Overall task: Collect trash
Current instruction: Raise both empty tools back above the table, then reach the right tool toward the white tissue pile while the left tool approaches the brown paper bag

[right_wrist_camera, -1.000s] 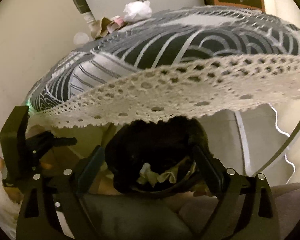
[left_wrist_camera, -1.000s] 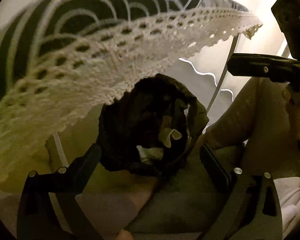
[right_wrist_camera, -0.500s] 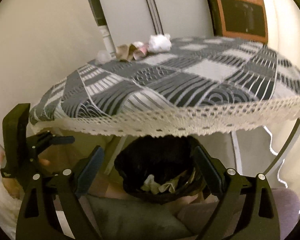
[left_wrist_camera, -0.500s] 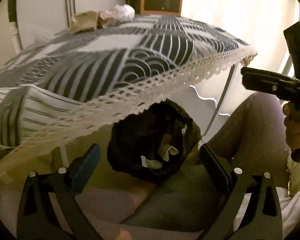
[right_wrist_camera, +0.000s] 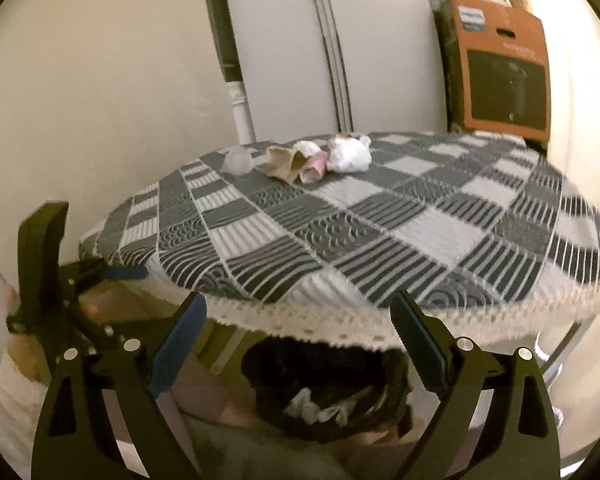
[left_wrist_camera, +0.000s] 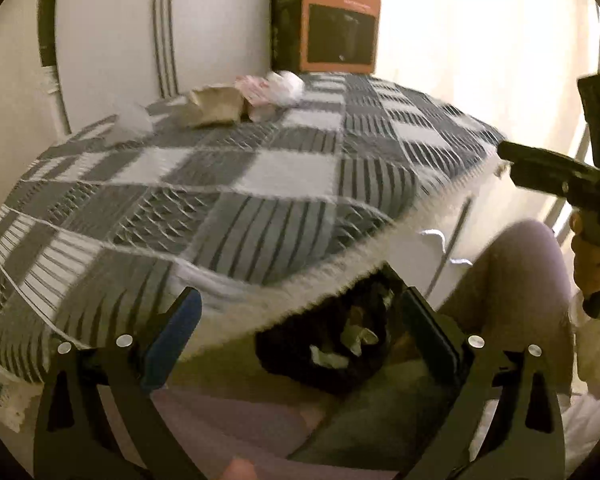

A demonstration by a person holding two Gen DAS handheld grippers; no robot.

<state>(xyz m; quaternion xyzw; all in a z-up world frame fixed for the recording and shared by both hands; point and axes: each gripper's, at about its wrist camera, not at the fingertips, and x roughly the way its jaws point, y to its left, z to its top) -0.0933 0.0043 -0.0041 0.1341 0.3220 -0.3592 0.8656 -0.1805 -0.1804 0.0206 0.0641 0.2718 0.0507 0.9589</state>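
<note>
A black trash bag [left_wrist_camera: 340, 344] [right_wrist_camera: 324, 388] with crumpled paper inside sits on the person's lap under the table edge. On the far side of the patterned tablecloth [right_wrist_camera: 380, 216] lie a white crumpled tissue [right_wrist_camera: 349, 153], a pink and white wrapper [right_wrist_camera: 314, 162], a brown paper scrap [right_wrist_camera: 283, 163] and a clear plastic cup [right_wrist_camera: 238, 161]. The same pile shows in the left wrist view [left_wrist_camera: 236, 100]. My left gripper [left_wrist_camera: 300, 328] is open and empty above the bag. My right gripper [right_wrist_camera: 300, 340] is open and empty, near the table's front edge.
An orange and black cardboard box [right_wrist_camera: 500, 68] stands at the back right of the table, also in the left wrist view [left_wrist_camera: 332, 20]. A white wall and pipe [right_wrist_camera: 240, 104] are behind. The person's knees [left_wrist_camera: 512, 280] are beneath the table.
Both grippers have risen from under the lace edge to above table height, so the tabletop and the trash pile come into view. Both stay open and empty.
</note>
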